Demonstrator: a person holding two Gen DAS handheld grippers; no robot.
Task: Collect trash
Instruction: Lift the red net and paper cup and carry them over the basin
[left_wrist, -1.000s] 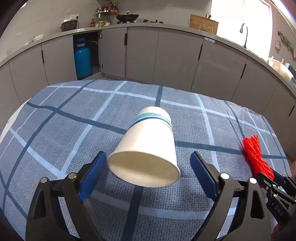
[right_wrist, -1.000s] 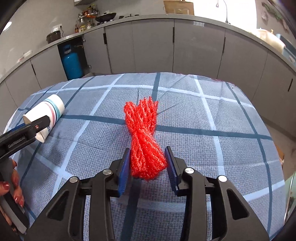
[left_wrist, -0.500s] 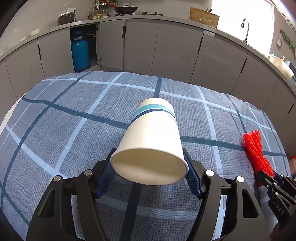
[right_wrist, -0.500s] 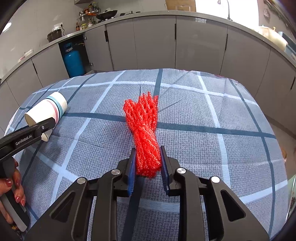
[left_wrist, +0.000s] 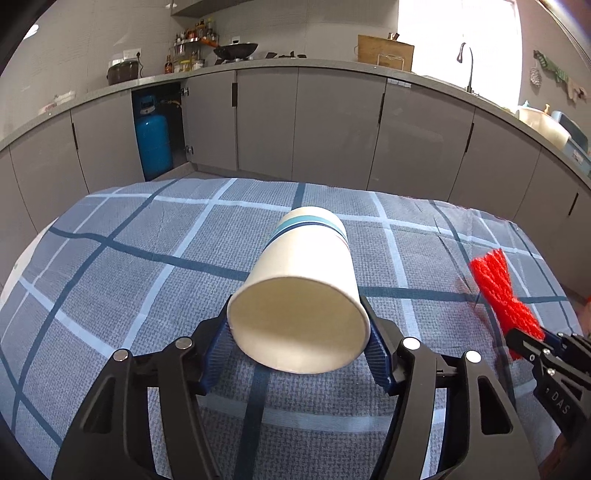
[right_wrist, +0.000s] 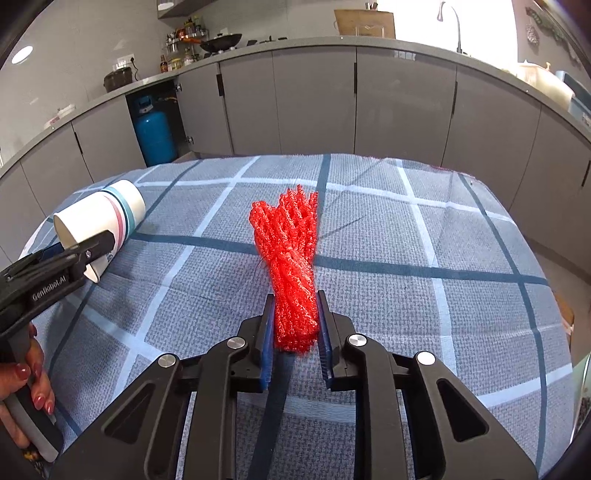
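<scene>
Closing on the paper cup (left_wrist: 301, 295), which lies sideways on the checked worktop (left_wrist: 110, 295), is the left claw (left_wrist: 299, 347); the red mesh bundle (right_wrist: 291, 266) is pinched by the closing right claw (right_wrist: 295, 332).

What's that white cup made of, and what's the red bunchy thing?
The cup looks like paper: matte white wall, thin rolled rim, printed stripes near its base. The red bundle looks like plastic netting, probably a mesh produce bag bunched up: bright, slightly glossy strands in an open weave. I can't be sure about either just from looking.
</scene>
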